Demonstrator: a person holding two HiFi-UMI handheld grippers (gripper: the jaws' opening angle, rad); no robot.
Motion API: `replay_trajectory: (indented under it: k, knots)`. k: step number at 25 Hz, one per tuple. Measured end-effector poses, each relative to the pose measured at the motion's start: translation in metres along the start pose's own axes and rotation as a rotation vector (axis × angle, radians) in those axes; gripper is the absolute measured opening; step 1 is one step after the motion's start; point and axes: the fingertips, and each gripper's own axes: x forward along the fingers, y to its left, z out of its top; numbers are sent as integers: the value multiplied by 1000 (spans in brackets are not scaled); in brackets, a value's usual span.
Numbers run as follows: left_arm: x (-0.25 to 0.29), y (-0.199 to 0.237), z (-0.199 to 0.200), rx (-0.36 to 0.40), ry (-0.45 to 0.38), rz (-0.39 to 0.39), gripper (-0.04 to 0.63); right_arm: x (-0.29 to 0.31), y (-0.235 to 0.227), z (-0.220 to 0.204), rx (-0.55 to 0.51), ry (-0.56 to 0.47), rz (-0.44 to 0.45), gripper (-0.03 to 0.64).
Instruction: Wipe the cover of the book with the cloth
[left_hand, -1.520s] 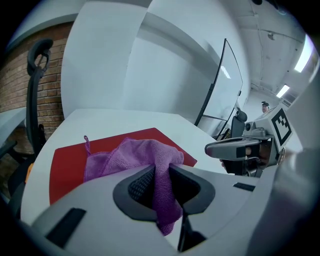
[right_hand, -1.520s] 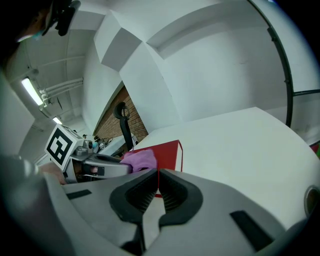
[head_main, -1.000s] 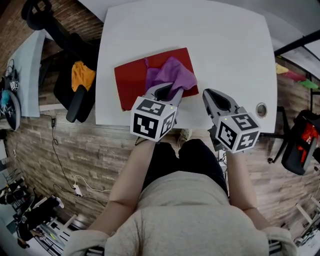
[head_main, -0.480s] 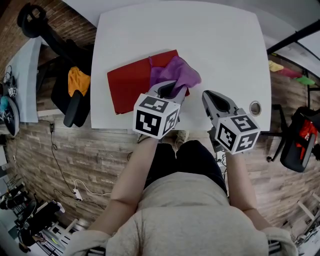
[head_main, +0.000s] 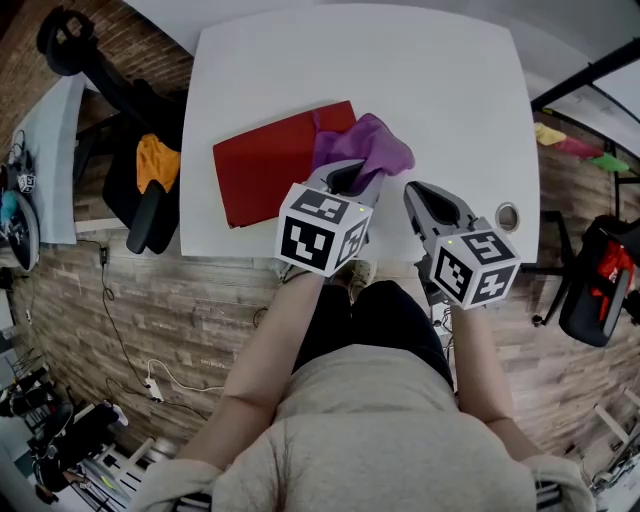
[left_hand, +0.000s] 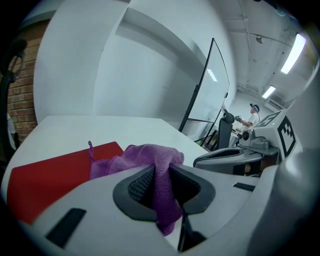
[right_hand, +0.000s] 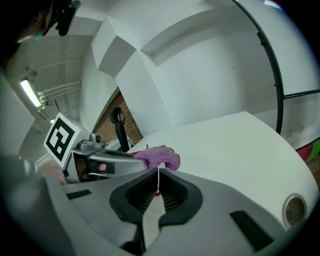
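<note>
Head view: the left gripper (head_main: 348, 178) held the cloth (head_main: 368, 148) over the right end of the book (head_main: 262, 165), which lay on the table (head_main: 440, 90); the right gripper (head_main: 420, 192) sat just beside. Left gripper view: jaws clamped on the cloth. Right gripper view: jaws together, seemingly empty.

A white table (head_main: 430, 90) is seen from above. A red book (head_main: 265, 165) is laid flat on its near left part (a round grommet (head_main: 508, 215) is set into the near right corner).
</note>
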Motion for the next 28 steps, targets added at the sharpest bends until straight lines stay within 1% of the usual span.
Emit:
replay_trajectory:
  k: [6,18,23,28]
  knots:
    - [2,-11,2,15,-5,-26,80,-6,0,1,-4,-8,-10,23]
    - [-1,-36,6,25,-42,-94,80,-25,1,7,-26,-35,-41,23]
    - [-17,-44,19,17,-119,-152,80,-34,9,17,-25,-79,-41,23]
    - [-43,-43,32,10,-188,-171,80,-43,25,34,-15,-142,-25,23]
